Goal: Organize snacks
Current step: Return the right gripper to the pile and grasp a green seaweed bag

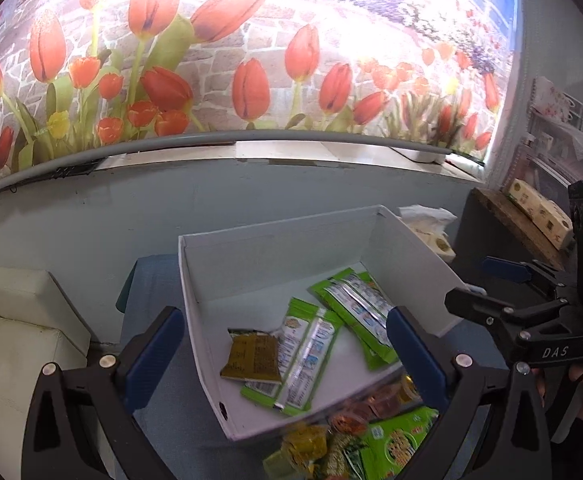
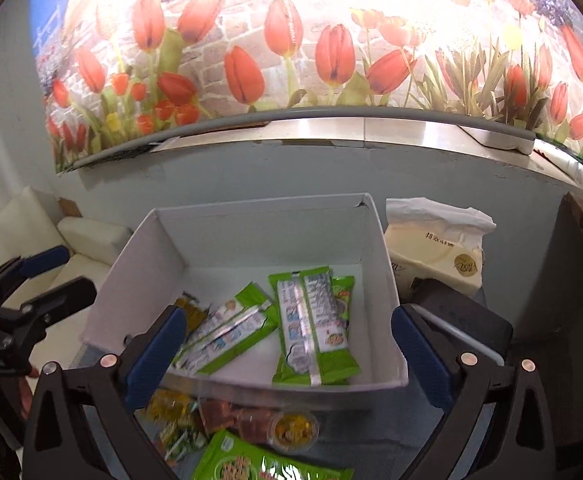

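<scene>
Both tongs stand spread wide and hold nothing. The left tongs hang over the near edge of the white box, its green packets lying beyond the fingers. The right tongs frame the same box, with loose snacks heaped just below them.

Backdrop: large tulip mural, red blooms over a printed stone wall, brightly lit and washed out toward the upper right. A grey rail and pale ledge run beneath it. Below that, a pale blue-grey wall. Cream sofa at lower left. Cluttered shelving at right edge; details blurred.
</scene>
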The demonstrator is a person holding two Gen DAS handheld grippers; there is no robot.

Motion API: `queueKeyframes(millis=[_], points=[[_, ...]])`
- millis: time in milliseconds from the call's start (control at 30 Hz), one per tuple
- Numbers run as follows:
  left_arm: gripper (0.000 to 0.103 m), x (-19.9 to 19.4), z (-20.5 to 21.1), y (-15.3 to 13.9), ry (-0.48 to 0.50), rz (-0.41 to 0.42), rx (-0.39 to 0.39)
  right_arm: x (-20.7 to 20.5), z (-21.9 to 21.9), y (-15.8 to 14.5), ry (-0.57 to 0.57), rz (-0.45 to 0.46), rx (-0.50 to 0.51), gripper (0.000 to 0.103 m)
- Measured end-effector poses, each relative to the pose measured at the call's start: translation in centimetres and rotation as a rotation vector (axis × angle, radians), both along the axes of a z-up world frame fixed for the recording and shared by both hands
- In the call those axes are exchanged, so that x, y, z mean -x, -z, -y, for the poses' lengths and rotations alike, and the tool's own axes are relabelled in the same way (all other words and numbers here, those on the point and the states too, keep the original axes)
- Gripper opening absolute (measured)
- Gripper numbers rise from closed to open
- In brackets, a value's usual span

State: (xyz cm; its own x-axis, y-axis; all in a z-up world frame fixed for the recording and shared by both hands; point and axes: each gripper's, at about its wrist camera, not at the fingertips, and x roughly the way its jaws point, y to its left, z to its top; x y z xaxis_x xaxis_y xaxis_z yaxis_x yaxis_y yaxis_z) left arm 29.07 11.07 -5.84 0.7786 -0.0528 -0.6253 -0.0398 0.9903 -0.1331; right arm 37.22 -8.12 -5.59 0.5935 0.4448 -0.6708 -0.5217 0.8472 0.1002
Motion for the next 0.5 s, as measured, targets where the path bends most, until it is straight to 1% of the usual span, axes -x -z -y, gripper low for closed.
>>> queueKeyframes(millis=[133,233,367,433,500], points=[[0.103,2.8,1.6,-0.6,0.058,0.024,-0.038,3.3,1.6,0.2,-0.082,0.031,0.007,0.103],[0.103,5.2,2.7,-0.7,0.106,0.030,-0.029,5.8,2.7,1.0,-0.168,0.058,0.044,0.103],[0.103,8.3,4.2,-0.2,0.153,0.029,-0.017,8.2,4.0,3.3,-0.320,0.005,0.081,0.103],[0.103,10.0,5.2,0.5,0.176,0.023,-0.030,9.1,4.4,4.9,-0.378,-0.014,0.103,0.103],[0.103,11.5,6.0,1.5,0.190,0.008,-0.044,9.9,4.4,6.9,-0.441,-0.029,0.146,0.103]])
